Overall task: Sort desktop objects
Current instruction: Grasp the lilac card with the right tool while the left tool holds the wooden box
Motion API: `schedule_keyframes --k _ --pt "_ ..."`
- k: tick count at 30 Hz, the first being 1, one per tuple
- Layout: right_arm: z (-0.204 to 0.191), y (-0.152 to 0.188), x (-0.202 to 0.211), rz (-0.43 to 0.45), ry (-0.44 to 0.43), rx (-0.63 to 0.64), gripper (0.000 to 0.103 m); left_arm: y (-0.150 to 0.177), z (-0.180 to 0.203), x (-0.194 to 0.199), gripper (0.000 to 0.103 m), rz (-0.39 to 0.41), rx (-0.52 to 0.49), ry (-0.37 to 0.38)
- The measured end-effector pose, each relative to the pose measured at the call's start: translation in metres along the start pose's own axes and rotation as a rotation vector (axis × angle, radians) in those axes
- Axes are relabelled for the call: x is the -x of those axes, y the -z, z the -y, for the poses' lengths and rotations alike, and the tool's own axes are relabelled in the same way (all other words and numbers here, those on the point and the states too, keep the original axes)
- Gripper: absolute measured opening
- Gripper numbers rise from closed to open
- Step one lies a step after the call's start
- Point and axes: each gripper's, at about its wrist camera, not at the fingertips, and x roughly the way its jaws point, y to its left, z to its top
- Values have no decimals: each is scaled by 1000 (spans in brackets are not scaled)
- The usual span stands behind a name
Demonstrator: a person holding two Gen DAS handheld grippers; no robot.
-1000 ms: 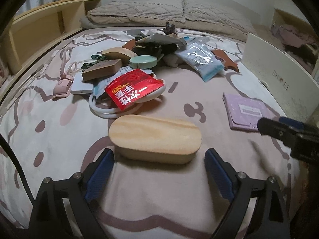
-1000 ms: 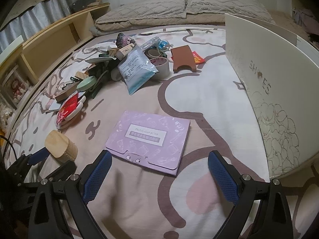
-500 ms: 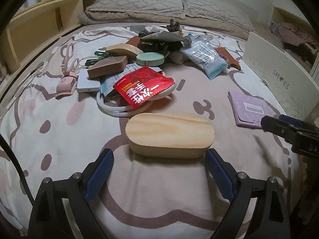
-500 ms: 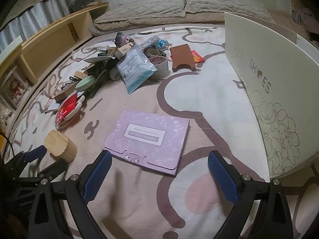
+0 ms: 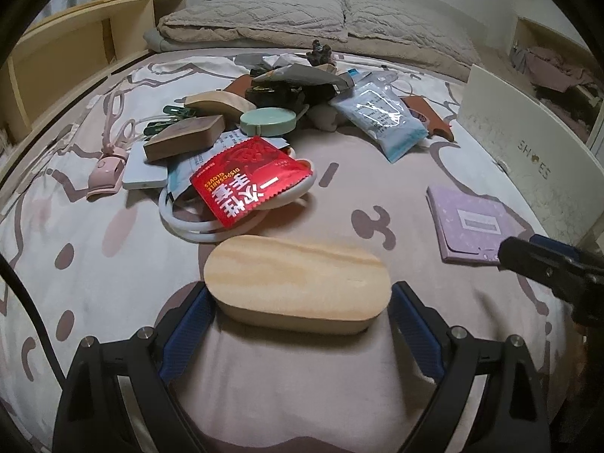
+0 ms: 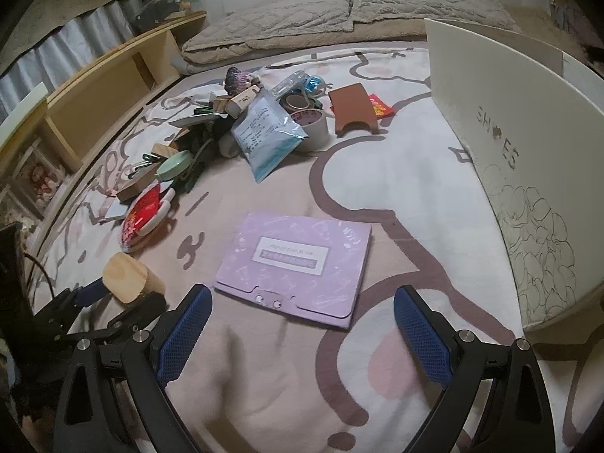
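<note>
Left gripper (image 5: 298, 313) sits spread wide around the oval wooden box (image 5: 298, 283) lying just this side of the red glove packet (image 5: 251, 181), so centre both pads on its rounded ends before you squeeze.

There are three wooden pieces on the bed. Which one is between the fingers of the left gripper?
The pale oval wooden box, lying alone in front of the left gripper. The darker wooden block and the curved wooden piece lie in the pile behind.
</note>
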Motion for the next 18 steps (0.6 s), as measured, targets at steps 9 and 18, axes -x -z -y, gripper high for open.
schedule_keyframes --k 9,18 --pt "-6 3 -1 -9 21 55 97 -10 -10 -3 94 -4 40 74" --pt "0 1 2 5 23 28 97 -3 -13 9 94 -21 75 154"
